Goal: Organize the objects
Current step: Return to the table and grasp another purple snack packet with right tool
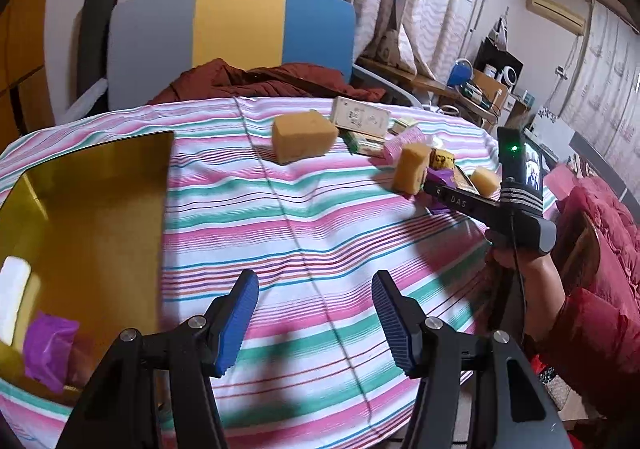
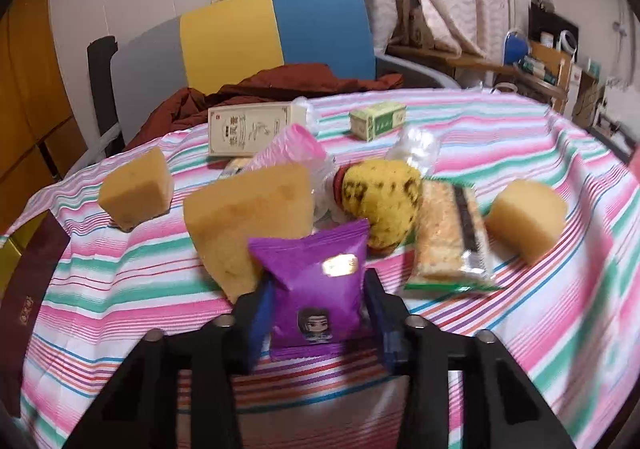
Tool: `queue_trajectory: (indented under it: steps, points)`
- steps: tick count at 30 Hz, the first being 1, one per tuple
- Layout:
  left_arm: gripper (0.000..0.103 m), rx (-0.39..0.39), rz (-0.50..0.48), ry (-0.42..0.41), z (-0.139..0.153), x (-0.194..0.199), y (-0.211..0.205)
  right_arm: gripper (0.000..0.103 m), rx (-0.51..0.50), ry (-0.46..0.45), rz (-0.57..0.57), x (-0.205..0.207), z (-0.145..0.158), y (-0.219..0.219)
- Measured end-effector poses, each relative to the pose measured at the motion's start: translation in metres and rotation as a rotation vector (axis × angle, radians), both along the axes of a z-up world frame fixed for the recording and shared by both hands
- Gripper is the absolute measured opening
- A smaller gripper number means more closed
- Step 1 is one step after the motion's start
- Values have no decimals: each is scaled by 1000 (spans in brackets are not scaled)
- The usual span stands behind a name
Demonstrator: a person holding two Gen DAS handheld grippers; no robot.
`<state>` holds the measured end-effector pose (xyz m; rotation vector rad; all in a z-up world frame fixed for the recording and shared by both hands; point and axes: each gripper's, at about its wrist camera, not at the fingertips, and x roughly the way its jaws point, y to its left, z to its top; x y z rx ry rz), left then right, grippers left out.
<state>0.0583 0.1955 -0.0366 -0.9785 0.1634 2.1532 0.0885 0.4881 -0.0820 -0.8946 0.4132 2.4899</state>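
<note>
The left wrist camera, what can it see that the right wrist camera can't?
Only the left wrist view shows the shiny gold tray with a purple packet in it, the open left gripper, and the person's hand.

Only the right wrist view shows the right gripper shut on the purple cartoon snack packet, plus the green-edged rice cracker pack.

Both show the striped tablecloth, yellow sponge blocks and cream box.

The left gripper (image 1: 315, 323), at the bottom of its own view, has its blue pads spread apart on nothing. The right gripper (image 2: 316, 319), bottom centre, clamps a purple snack packet (image 2: 316, 281).
</note>
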Motion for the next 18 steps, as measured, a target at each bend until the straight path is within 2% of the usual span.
queue_trajectory:
  steps: [6,9,12,18]
  points:
    - [60,-4,-59,-25,-7,-10,42,41,-10,38,-29,8,-2,0]
    - [60,2,-83,-49,-10,-20,64,41,5,50,-100,14,-2,2]
    - [61,7,-103,-67,-13,-28,89,41,-24,78,-150,24,-4,9]
    - [65,29,-176,-63,-9,-48,151,41,-47,106,-167,29,-6,13]
